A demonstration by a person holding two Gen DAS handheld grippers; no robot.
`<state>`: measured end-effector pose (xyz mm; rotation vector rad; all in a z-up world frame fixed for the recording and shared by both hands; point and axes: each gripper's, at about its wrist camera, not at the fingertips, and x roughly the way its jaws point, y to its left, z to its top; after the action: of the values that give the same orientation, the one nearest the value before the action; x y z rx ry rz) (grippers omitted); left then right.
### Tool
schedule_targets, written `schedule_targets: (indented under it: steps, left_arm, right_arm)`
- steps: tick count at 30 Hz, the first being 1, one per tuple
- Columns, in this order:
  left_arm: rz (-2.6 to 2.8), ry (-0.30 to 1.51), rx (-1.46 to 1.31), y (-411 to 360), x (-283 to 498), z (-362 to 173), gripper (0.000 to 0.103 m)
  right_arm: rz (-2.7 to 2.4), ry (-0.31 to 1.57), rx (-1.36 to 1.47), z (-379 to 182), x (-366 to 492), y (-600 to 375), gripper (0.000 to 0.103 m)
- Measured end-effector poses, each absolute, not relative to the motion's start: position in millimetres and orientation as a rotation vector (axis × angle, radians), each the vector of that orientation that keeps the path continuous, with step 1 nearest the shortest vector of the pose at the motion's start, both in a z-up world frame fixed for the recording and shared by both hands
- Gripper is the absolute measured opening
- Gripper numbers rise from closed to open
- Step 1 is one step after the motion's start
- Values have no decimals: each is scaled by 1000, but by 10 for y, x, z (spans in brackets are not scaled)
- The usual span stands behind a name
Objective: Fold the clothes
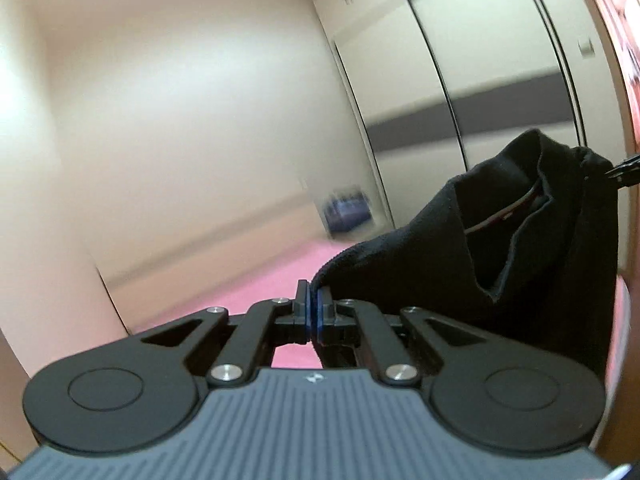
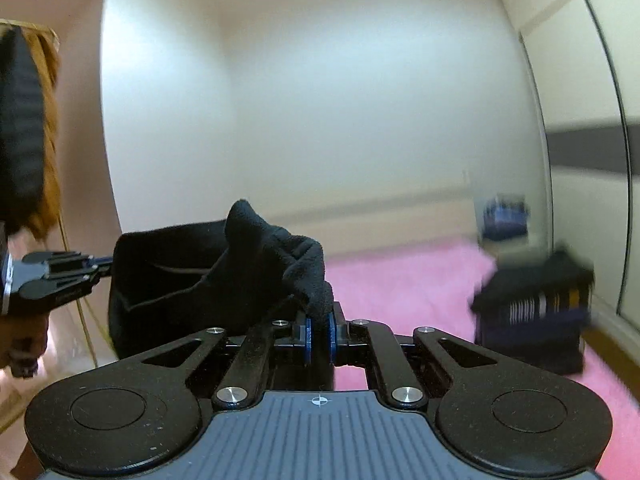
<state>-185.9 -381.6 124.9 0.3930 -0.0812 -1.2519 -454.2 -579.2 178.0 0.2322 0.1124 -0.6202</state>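
Observation:
A black garment hangs in the air between both grippers, stretched above a pink blanket. My left gripper is shut on one corner of it, the cloth rising to the right toward the right gripper's tip at the frame edge. A striped inner band shows inside the garment's opening. In the right wrist view my right gripper is shut on another bunched edge of the black garment, and the left gripper holds its far side at the left.
A stack of folded dark clothes lies on the pink blanket at the right. A blue object stands by the far wall beside sliding wardrobe doors. A person's clothing fills the left edge.

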Motion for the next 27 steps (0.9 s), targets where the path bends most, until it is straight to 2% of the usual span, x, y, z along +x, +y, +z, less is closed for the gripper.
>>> schedule_targets:
  steps: [5,8,12,16,17,18,19,20,22,25,27]
  left_arm:
    - [-1219,-219,311,-3977,-1929,1860,1]
    - [-1189,-220,322,-4406,-1814,1910,1]
    - [-1130,-96,376,-5367,-1481,1441,2]
    - [-1052,134,458,-6538,-1040,425,4]
    - [-1017,212,477,-6794,-923,96,9]
    - [-972,288,483,-6982,-815,-248,12]
    - [-926,363,489,-7170,-706,-592,24]
    - [-884,436,493,-7315,-619,-915,31]
    - [-825,567,498,-7343,-572,-1432,32]
    - [-793,746,495,-7162,-715,-2003,43]
    - [-787,859,487,-7009,-871,-2323,44]
  right_arm:
    - [-625,-4,98,2420,-4481,-6096,6]
    - [-610,0,32,2465,-4219,-6661,6]
    - [-565,113,57,1963,-3635,-7819,7]
    - [-511,303,117,943,-2930,-9006,9]
    - [-508,361,106,650,-2757,-9209,41]
    - [-524,403,103,345,-2630,-9381,65]
    - [-534,429,127,30,-2563,-9535,93]
    - [-527,452,167,-255,-2551,-9653,94]
    - [-526,532,248,-758,-2601,-9790,94]
    - [-507,647,382,-1376,-2848,-9700,94]
    - [-506,737,485,-1726,-3057,-9593,94]
